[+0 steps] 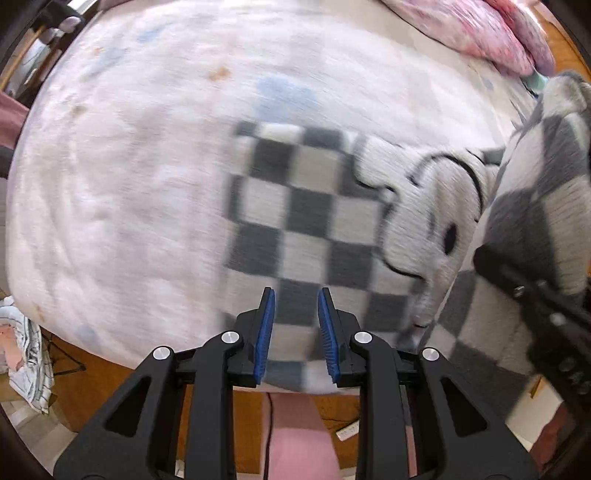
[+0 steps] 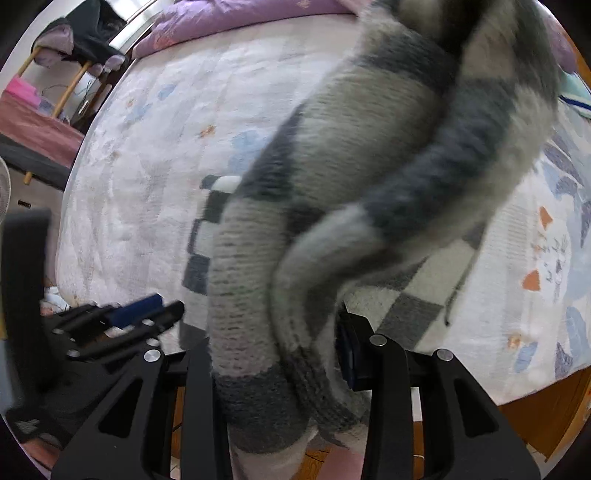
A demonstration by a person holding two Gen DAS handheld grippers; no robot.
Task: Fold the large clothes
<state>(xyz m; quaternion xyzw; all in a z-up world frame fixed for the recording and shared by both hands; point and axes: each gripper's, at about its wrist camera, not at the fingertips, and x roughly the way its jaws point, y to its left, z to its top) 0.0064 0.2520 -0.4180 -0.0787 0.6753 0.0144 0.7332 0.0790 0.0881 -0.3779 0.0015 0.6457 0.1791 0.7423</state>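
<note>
1. We see, in the left wrist view, the grey-and-white checkered knitted sweater [image 1: 306,221] lying on the bed's pale quilted cover with faint blue and orange prints [image 1: 129,166]. A white cartoon face outlined in black sits on the sweater's front.
2. We find the left gripper [image 1: 296,325] pointing down above the sweater's near edge. Its blue-padded fingers [image 1: 265,328] stand apart with nothing between them; the checkered fabric shows through the gap, well below.
3. We note the right gripper [image 1: 532,306] at the right edge of the same view, dark and blurred, with a raised part of the sweater draped over it.
4. In the right wrist view, a thick fold of the sweater [image 2: 332,221] hangs up and across the frame and passes between the right gripper's [image 2: 280,354] fingers, which are closed on it. Only the right finger's [image 2: 349,350] blue pad peeks out beside the fabric; the left one is covered.
5. We see the left gripper [image 2: 136,314] at the lower left of this view, blurred, blue pad visible, held over the bed's edge and apart from the fabric.
6. A pink-and-purple duvet [image 1: 491,33] lies bunched at the far end of the bed.
7. Beyond the near edge of the bed, orange-brown wooden floor [image 1: 96,391] shows.
</note>
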